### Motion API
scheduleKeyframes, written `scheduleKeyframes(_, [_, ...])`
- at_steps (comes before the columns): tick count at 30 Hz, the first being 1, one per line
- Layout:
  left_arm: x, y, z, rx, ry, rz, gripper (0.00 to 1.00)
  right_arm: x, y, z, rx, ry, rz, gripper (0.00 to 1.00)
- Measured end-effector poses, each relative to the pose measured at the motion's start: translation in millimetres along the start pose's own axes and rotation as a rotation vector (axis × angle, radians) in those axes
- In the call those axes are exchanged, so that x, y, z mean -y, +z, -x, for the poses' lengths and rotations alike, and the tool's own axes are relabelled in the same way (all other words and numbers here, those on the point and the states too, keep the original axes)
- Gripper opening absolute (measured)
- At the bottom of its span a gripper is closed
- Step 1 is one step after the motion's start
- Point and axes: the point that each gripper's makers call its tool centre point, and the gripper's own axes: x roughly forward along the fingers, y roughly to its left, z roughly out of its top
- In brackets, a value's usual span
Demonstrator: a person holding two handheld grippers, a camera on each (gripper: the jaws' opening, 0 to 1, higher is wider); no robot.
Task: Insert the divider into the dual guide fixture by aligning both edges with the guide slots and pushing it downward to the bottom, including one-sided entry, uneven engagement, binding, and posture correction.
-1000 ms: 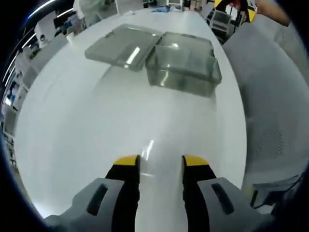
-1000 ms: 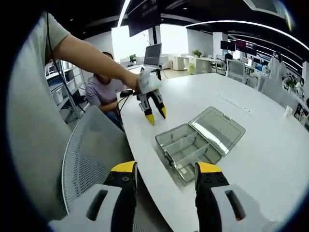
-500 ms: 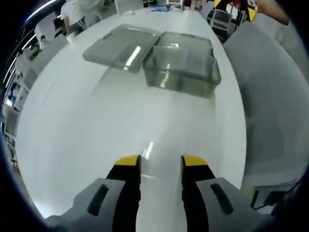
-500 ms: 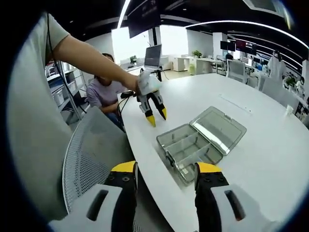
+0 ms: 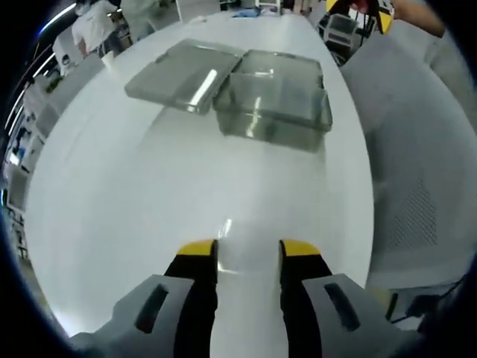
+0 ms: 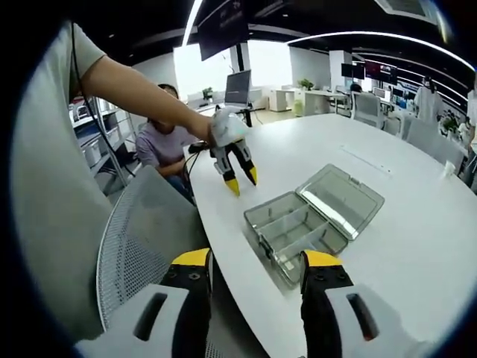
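A clear plastic box (image 5: pixel 273 103) lies on the white table (image 5: pixel 149 194) with its lid (image 5: pixel 176 71) folded flat beside it. In the right gripper view the box (image 6: pixel 292 237) shows clear partition walls inside, and the lid (image 6: pixel 343 200) lies to its right. My left gripper (image 5: pixel 247 253) hovers low over the table, well short of the box, open with nothing between its jaws. A hand holds that left gripper (image 6: pixel 242 180) above the table edge, jaws spread. My right gripper (image 6: pixel 256 261) is open and empty, off the table's edge near the box.
A grey mesh chair (image 6: pixel 141 239) stands at the table edge below my right gripper and lines the right side of the left gripper view as the chair (image 5: pixel 417 149). A person (image 6: pixel 162 142) sits beyond the table. Desks and a monitor (image 6: pixel 237 86) fill the far room.
Both views have drifted slightly, so the box sits a little differently in each picture. The box, lid and both open grippers keep their places.
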Motion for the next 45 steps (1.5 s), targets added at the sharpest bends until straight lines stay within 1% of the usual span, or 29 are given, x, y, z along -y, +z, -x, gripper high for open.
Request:
scheduleKeyframes(9, [2.7, 2.6, 5, 0.006, 0.005, 0.008, 0.29, 0, 0.9, -5, 0.005, 0.014, -0.005, 0.43])
scheduleKeyframes(14, [6.5, 7.3, 6, 0.016, 0.007, 0.006, 0.29, -1, 3.4, -10, 0.016, 0.029, -0.021, 0.43])
scheduleKeyframes(24, [17.1, 29.2, 13, 0.069, 0.019, 0.001, 0.29, 2, 11.6, -24, 0.031, 0.061, -0.051, 0.42])
scheduleKeyframes(30, [23.1, 42.0, 21, 0.096, 0.032, -0.009, 0.29, 2, 15.9, -34, 0.037, 0.083, -0.069, 0.42])
scheduleKeyframes(38, [25.9, 56.8, 33, 0.124, 0.055, -0.026, 0.29, 2, 24.4, -49, 0.041, 0.111, -0.089, 0.4])
scheduleKeyframes(42, [28.3, 66.5, 40, 0.143, 0.066, -0.037, 0.29, 3, 28.5, -55, 0.045, 0.125, -0.107, 0.4])
scheduleKeyframes(45, [31.3, 77.5, 46, 0.161, 0.075, -0.052, 0.29, 3, 31.5, -60, 0.043, 0.131, -0.114, 0.39])
